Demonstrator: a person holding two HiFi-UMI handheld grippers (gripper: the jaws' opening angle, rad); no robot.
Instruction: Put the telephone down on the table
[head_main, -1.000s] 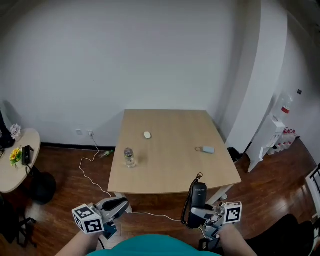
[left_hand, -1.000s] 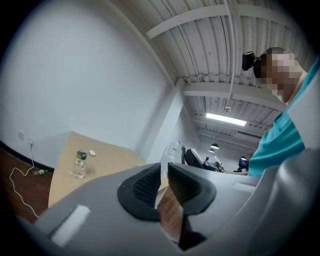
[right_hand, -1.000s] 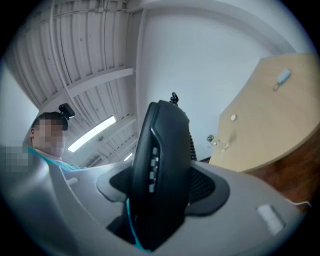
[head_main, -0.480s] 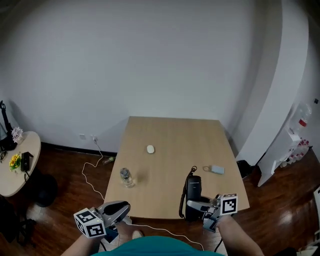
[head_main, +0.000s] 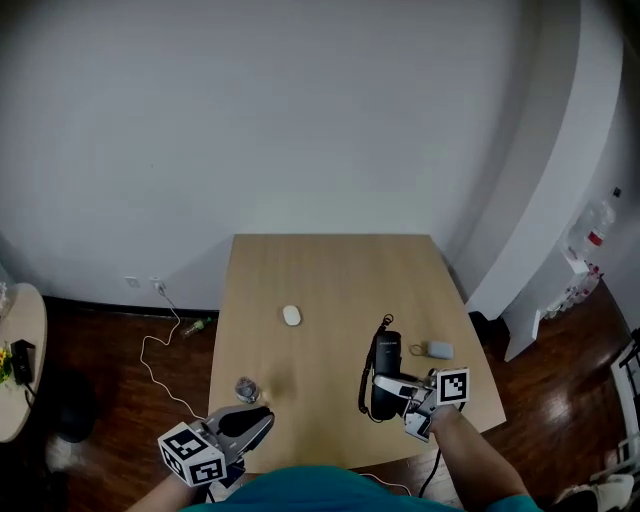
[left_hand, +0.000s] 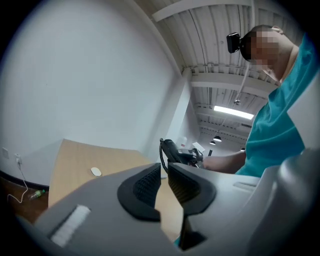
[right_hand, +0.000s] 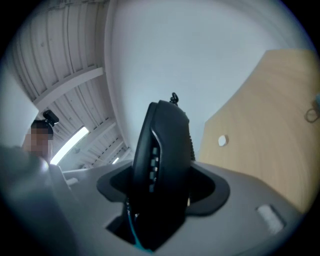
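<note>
The telephone (head_main: 386, 372) is a black handset with a coiled cord at its left side. My right gripper (head_main: 392, 388) is shut on it and holds it over the front right part of the wooden table (head_main: 330, 270). In the right gripper view the telephone (right_hand: 163, 160) stands upright between the jaws, hiding most of them. My left gripper (head_main: 250, 424) hangs at the table's front left edge, shut with nothing in it. From the left gripper view the telephone (left_hand: 169, 150) and the right hand show beyond the left gripper (left_hand: 164, 175).
A small white oval object (head_main: 291, 316) lies left of the table's centre. A clear bottle (head_main: 247, 388) stands near the front left edge. A small grey item with a ring (head_main: 438, 350) lies right of the telephone. A white cable (head_main: 160, 335) trails on the floor.
The view has closed in on the table. My right gripper has carried the telephone from in front of the table's edge to over its front right part. The left gripper has reached the front edge.
</note>
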